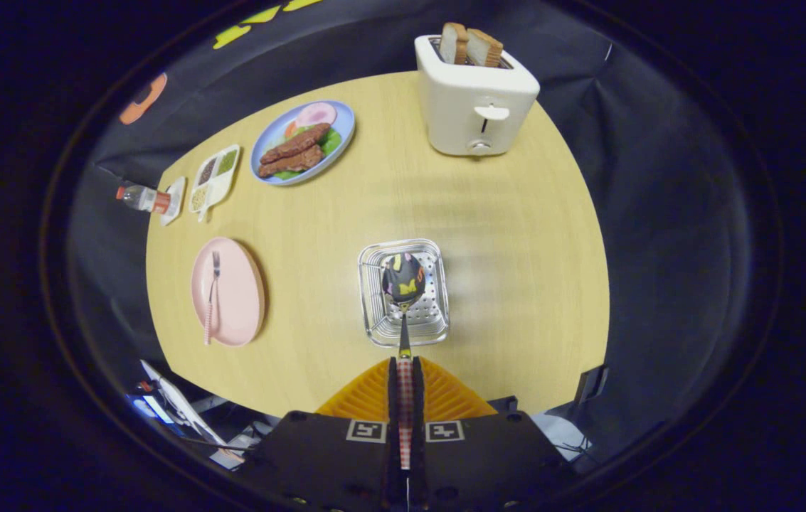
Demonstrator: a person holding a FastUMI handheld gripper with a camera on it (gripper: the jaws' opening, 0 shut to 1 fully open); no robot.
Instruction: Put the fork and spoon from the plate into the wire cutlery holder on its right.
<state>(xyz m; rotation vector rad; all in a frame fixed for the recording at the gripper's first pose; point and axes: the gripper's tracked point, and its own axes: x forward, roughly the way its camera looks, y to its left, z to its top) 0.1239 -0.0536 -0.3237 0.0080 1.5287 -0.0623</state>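
Observation:
My gripper (405,377) is shut on the spoon's red-checked handle, which runs between the two fingers. The spoon (403,281) points forward, and its shiny bowl hangs right over the wire cutlery holder (434,328), a square chrome basket just ahead of the fingers. Whether the bowl is inside the basket or above it I cannot tell. To the left of the holder lies the pink plate (239,299). The fork (212,299), with a matching checked handle, rests on the plate, tines pointing away from me.
A white toaster (475,96) with two bread slices stands at the far side of the wooden table (516,235). A blue plate of food (303,142), a divided condiment tray (215,176) and a small bottle (143,198) sit at the far left.

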